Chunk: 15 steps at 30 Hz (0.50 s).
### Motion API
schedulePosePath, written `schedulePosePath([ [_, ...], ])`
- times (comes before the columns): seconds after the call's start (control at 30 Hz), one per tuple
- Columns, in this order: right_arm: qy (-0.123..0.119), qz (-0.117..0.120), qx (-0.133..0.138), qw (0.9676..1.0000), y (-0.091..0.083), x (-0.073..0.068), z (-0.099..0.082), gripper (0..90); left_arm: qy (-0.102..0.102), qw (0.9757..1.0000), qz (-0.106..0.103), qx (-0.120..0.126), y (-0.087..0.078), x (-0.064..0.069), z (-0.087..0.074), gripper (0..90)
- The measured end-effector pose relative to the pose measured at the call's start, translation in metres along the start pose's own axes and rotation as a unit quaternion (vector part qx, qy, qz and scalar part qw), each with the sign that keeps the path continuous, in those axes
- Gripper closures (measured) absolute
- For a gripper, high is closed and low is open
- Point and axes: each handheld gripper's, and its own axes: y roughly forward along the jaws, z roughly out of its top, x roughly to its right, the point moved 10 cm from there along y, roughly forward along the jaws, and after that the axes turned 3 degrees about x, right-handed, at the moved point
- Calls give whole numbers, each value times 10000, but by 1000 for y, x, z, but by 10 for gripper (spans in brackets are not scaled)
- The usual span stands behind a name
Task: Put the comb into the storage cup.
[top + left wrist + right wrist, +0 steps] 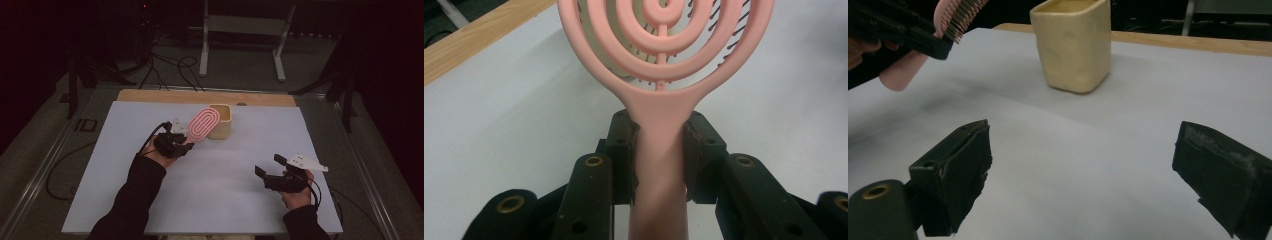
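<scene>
A pink hairbrush (202, 124) with an open spiral head is held off the table by its handle, my left gripper (186, 144) shut on it. Its head tilts up toward a cream square cup (220, 121) at the back middle of the white mat. In the left gripper view the jaws clamp the brush handle (659, 150) from both sides and the cup's pale wall shows through the rings. My right gripper (270, 166) rests low at the front right, open, with nothing between its jaws. The right gripper view shows the cup (1074, 44) ahead and the brush's bristles (960, 14) at upper left.
A white mat (210, 200) covers the wooden table (150, 96); its front and right parts are bare. Behind the table stand a metal frame (240, 30) and loose cables on the floor. Dark stands flank both sides.
</scene>
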Motion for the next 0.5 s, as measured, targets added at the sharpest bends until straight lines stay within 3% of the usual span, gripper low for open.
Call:
schedulePosePath([
  [0.5,23,195,-83,9998,23,-16,29,87,-39,9999,7,99,-1,2,3,700],
])
